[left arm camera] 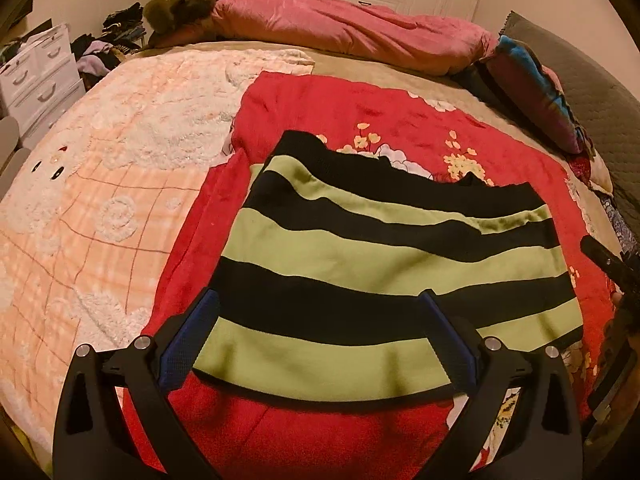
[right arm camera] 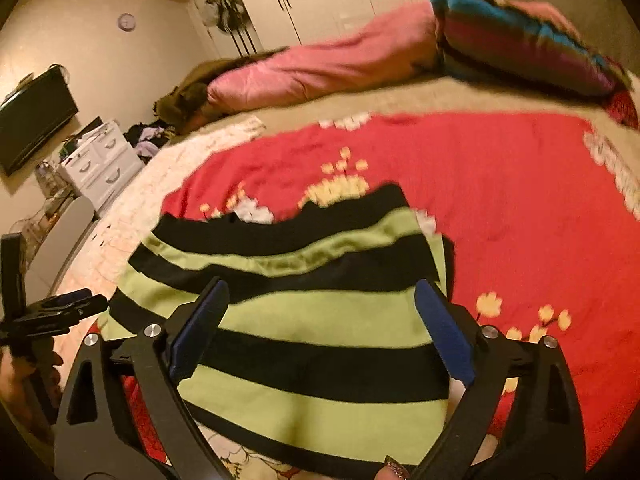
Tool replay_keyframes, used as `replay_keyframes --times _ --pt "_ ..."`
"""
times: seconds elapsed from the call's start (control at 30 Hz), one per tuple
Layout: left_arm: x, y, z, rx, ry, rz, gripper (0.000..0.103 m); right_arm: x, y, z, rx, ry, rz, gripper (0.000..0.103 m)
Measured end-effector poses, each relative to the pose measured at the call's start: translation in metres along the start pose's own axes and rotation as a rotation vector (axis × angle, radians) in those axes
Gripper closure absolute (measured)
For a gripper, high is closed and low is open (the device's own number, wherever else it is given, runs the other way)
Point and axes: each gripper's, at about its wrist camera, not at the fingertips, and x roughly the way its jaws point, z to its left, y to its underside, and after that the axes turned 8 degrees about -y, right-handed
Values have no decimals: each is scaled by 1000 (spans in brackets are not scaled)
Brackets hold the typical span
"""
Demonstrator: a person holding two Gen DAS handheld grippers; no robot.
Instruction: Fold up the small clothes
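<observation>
Both spread tools hover over striped garment; pink duvet lies beyond.

No writing, label, brand, number or sign can be read in either view. The red blanket on the bed carries only flower patterns, the striped garment shows plain green and black bands with no print, and the round wall clock is too small and blurred to show any numerals.
</observation>
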Motion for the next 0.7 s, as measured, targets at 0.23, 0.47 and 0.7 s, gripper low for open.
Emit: replay_keyframes --times 0.23,0.47,0.7 --pt "-11 -2 9 -24 -6 -9 5 -10 -5 24 -90 16 -55 9" --pt "-20 -4 20 -47 -10 -26 4 -19 0 59 -202 45 -81 9" --pt "-24 -1 35 -75 -11 -38 4 -11 18 90 -239 31 -44 9"
